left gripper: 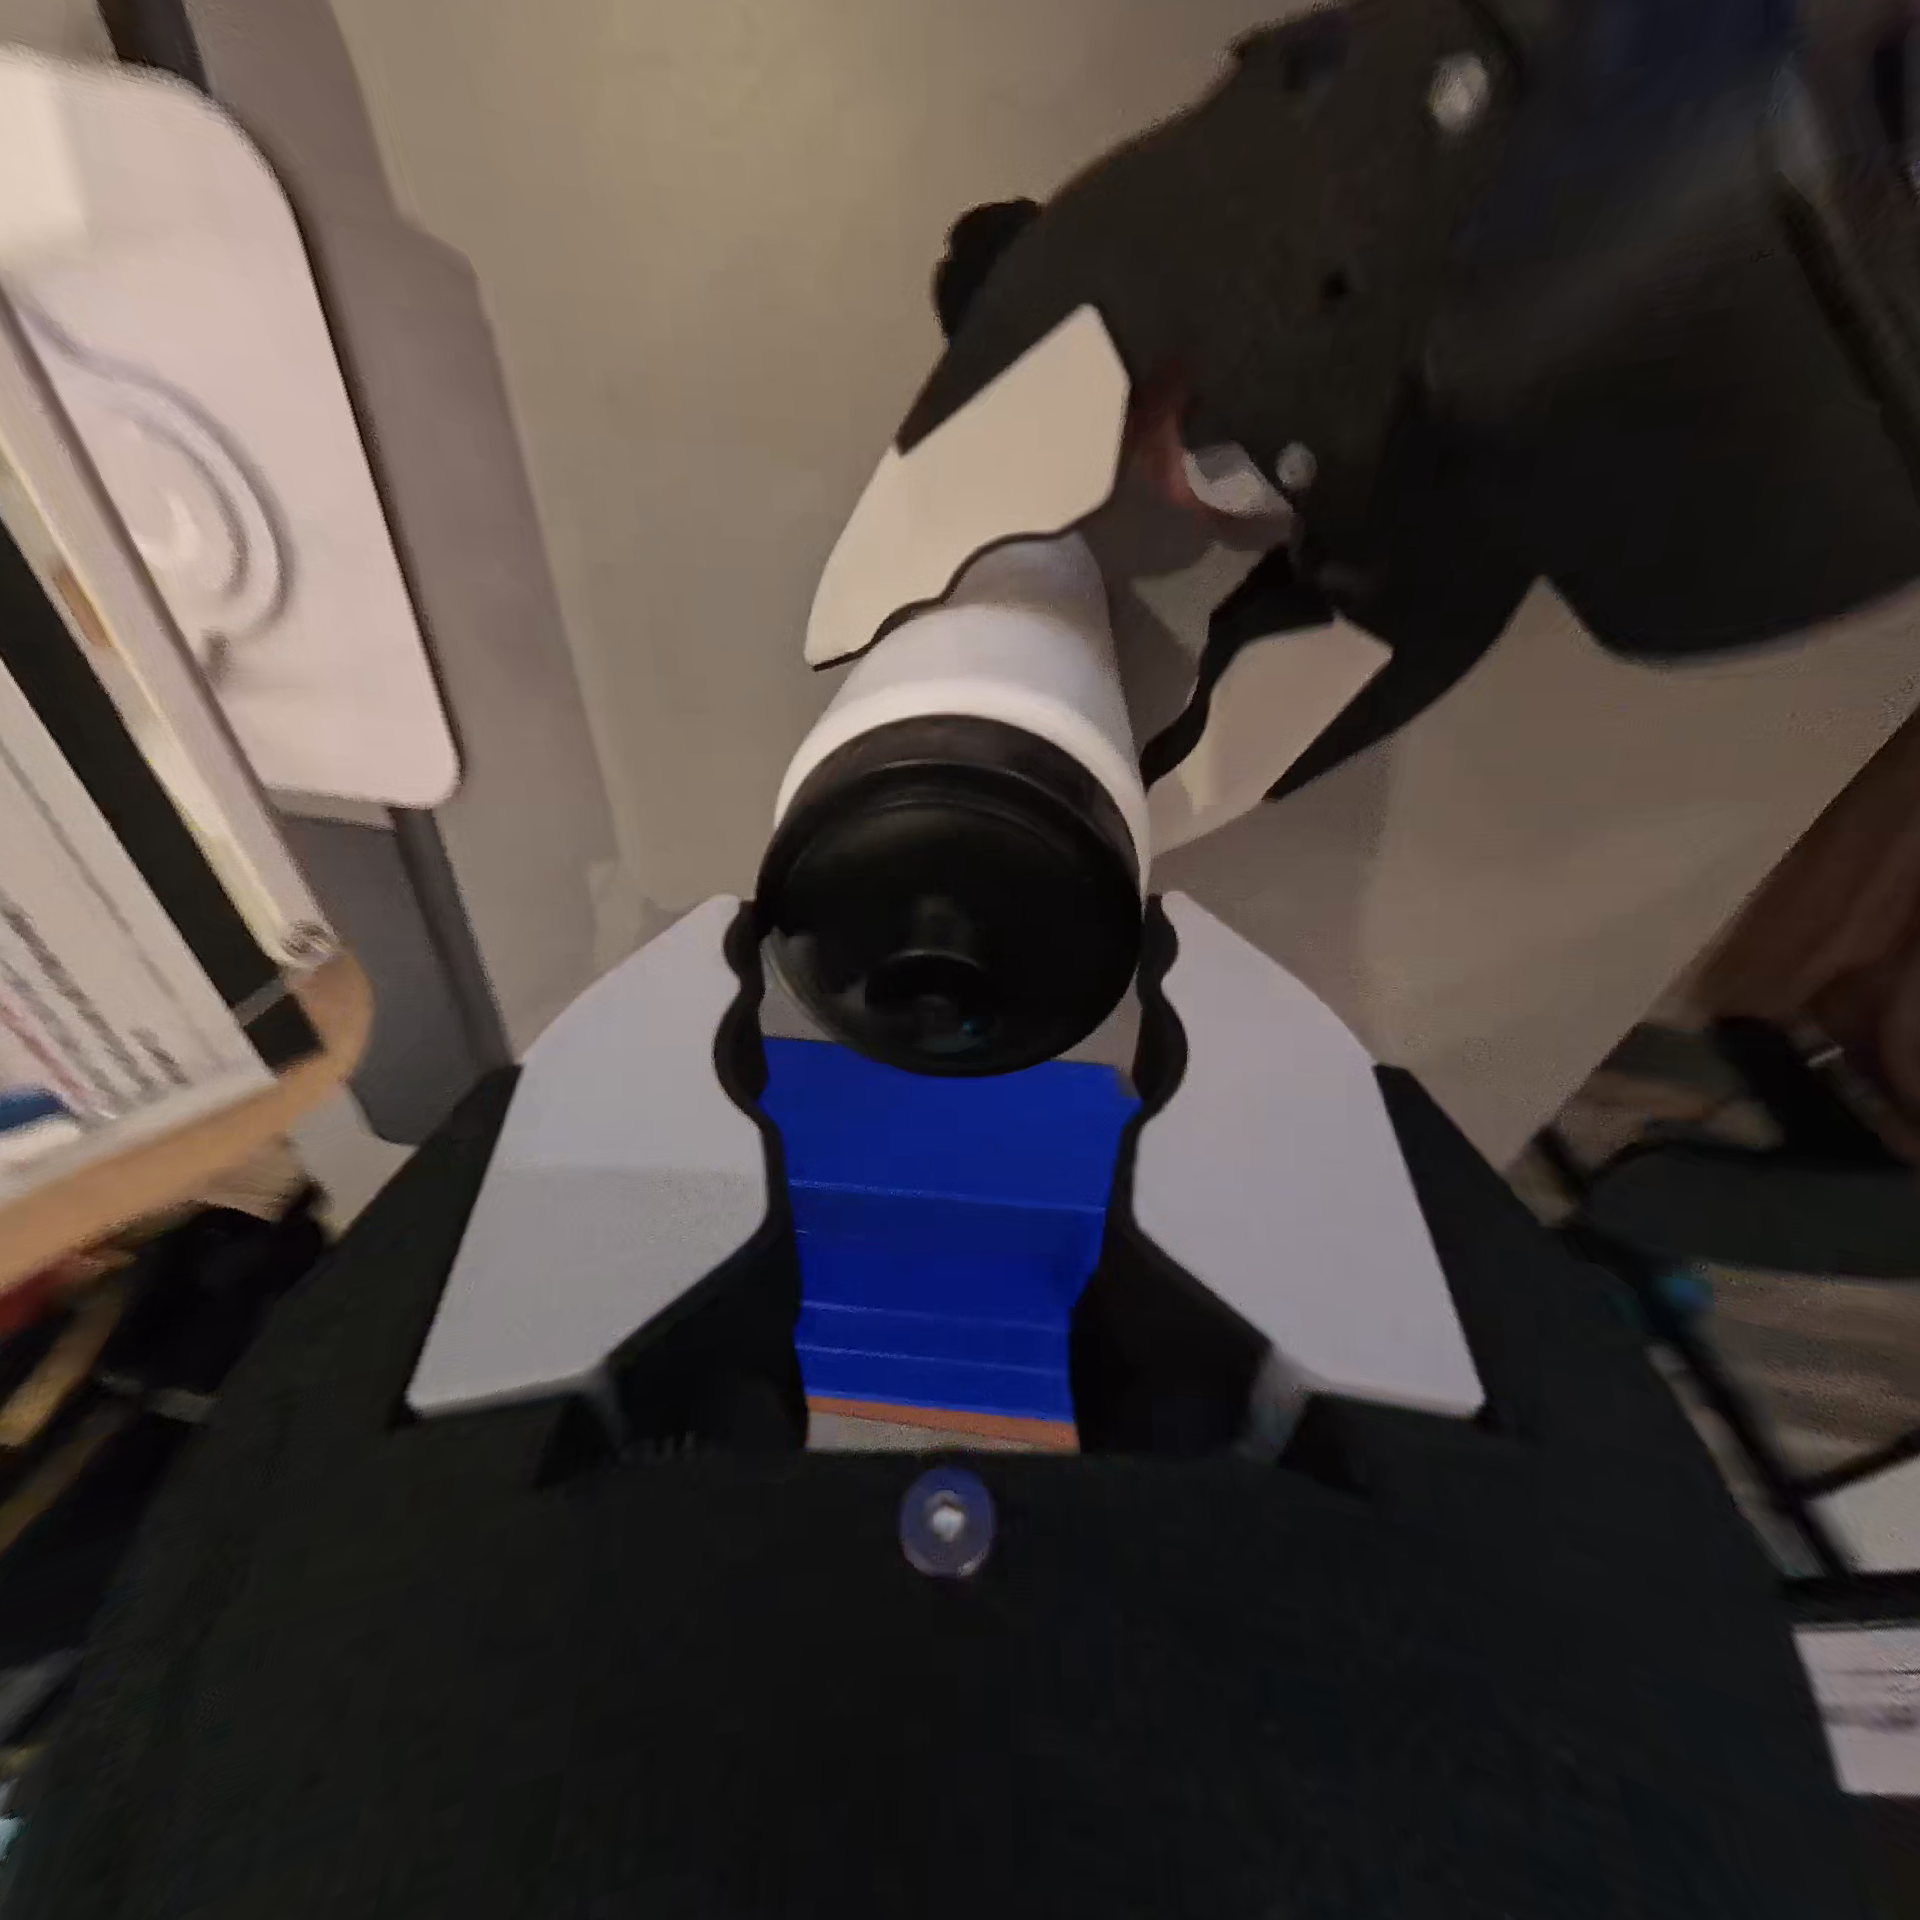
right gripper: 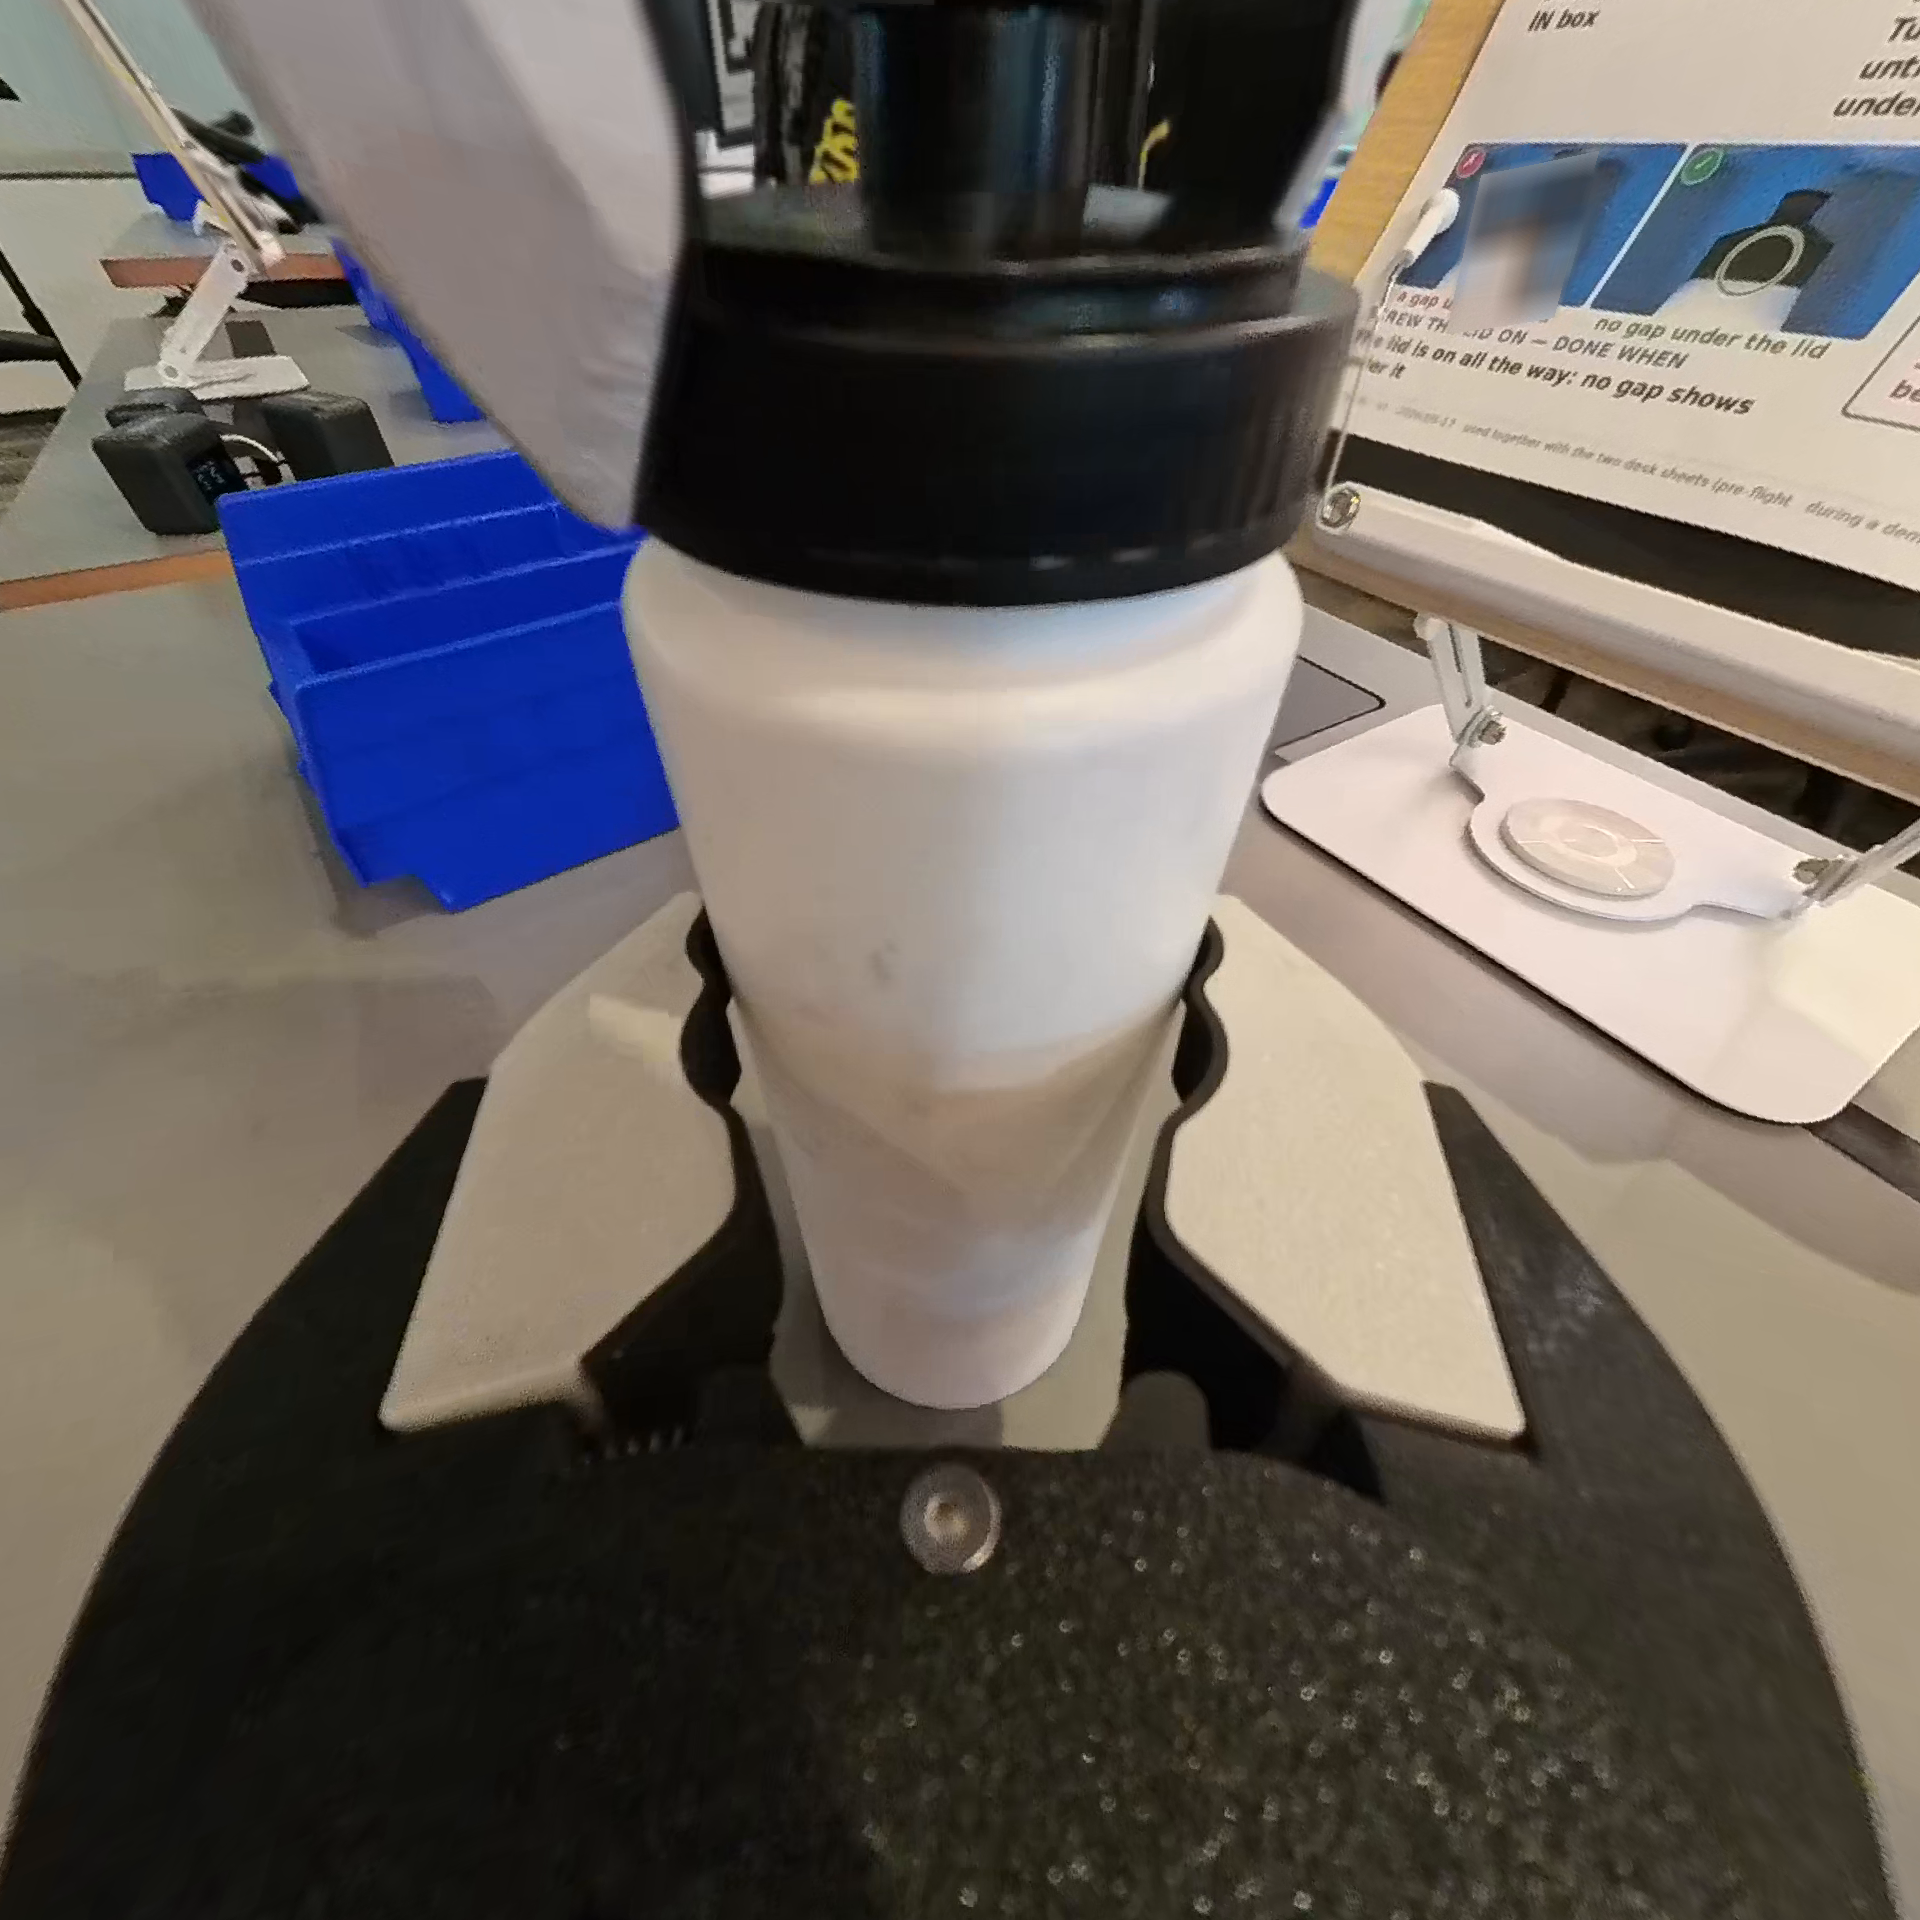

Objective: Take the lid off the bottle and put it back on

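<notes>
The right gripper (right gripper: 951, 997) clamped the white bottle (right gripper: 956, 831) by its body, lifted off the desk; the left gripper (left gripper: 948, 977) had narrowed onto its black lid (left gripper: 945, 914), pads touching the rim. Step in hand was probably unscrewing — next, a firm twist.

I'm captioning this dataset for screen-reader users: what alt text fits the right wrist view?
The right gripper grips a white bottle by its body, black lid still on. A blue bin sits left, on a grey table.
</notes>
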Demonstrator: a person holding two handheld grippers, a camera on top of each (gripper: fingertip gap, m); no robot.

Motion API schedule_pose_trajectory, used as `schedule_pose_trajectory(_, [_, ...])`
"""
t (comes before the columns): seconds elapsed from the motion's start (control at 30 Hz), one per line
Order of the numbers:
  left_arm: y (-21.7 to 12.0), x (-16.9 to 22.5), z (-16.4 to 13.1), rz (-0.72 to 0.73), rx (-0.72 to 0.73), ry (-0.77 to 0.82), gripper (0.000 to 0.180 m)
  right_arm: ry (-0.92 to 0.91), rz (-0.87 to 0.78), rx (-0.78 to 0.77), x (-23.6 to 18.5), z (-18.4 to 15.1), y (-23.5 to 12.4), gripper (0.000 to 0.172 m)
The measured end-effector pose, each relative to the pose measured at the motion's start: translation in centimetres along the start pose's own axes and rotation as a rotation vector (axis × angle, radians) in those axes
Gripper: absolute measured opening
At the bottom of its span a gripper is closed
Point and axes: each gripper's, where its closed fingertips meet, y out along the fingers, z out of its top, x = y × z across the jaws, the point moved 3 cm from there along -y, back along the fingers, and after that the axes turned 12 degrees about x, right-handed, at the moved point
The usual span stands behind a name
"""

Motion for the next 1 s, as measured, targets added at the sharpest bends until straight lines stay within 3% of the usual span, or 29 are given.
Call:
schedule_pose_trajectory(0.2, [0.1, 0.1, -0.1, 0.007, -0.045, 0.379, 0.069, 0.005, 0.021, 0.015, 0.0, 0.0, 0.0, 0.084])
schedule_pose_trajectory(0.4, [-0.2, 0.5, -0.2, 0.044, -0.027, 0.355, 0.073, 0.005, 0.014, 0.006, -0.1, 0.0, 0.1, 0.084])
schedule_pose_trajectory(0.47, [-1.0, 0.9, 0.4, 0.036, 0.035, 0.263, 0.1, 0.008, 0.008, 0.004, -0.1, 0.0, 0.1, 0.084])
schedule_pose_trajectory(0.57, [-2.0, 0.5, 1.3, 0.074, 0.117, -0.011, 0.104, 0.013, 0.002, 0.0, 0.0, 0.0, 0.0, 0.084])
schedule_pose_trajectory(0.67, [-2.9, 0.2, 2.8, 0.044, 0.252, -0.436, 0.104, 0.014, -0.002, -0.001, 0.0, 0.0, -0.1, 0.084])
schedule_pose_trajectory(0.77, [-3.0, -0.6, 2.2, 0.06, 0.294, -0.815, 0.097, 0.01, -0.004, -0.006, -0.1, 0.0, 0.0, 0.083])
schedule_pose_trajectory(0.83, [-2.6, -1.1, 1.4, 0.101, 0.303, -0.916, 0.087, 0.009, -0.007, -0.008, -0.1, 0.0, 0.0, 0.084])
schedule_pose_trajectory(1.0, [-0.6, -0.4, 0.2, 0.085, 0.225, -1.027, 0.088, 0.011, -0.016, -0.03, -0.1, 0.0, -0.1, 0.084])
